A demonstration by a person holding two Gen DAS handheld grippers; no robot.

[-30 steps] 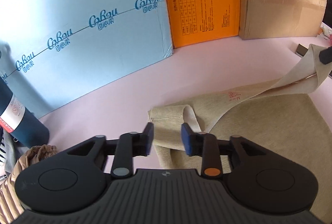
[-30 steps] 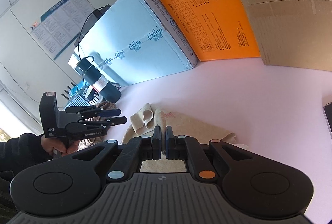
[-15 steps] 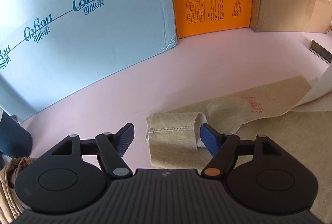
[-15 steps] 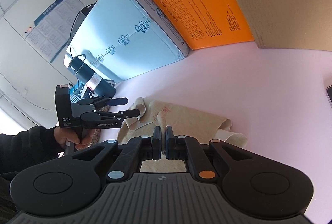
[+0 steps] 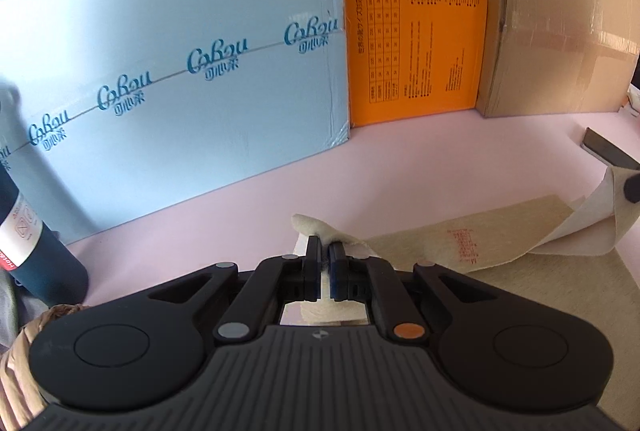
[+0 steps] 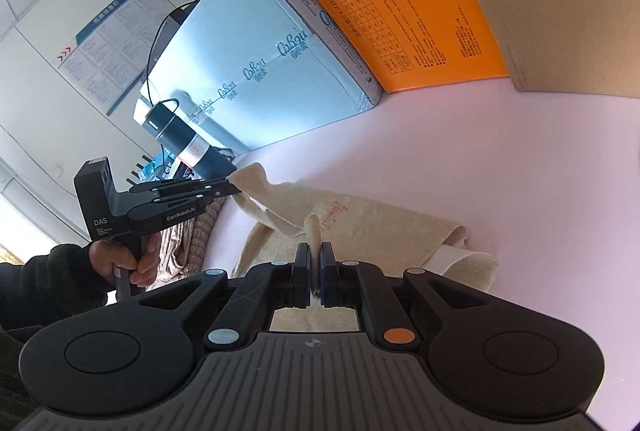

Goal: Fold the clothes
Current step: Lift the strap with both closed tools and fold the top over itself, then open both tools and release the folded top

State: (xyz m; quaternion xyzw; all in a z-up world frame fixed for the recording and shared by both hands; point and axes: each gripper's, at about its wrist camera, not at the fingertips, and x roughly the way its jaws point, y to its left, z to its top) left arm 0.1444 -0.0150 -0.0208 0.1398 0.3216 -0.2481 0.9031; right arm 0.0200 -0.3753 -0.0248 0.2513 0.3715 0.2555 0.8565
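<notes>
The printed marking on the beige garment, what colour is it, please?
Red, clearest in the left wrist view.

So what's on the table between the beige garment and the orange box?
Nothing: bare pink table between garment and orange box, per both wrist views.

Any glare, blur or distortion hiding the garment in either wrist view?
Left wrist: fisheye bows the blue box; beige garment sharp, evenly lit. Right wrist: glare washes the pink table; garment still readable.
</notes>
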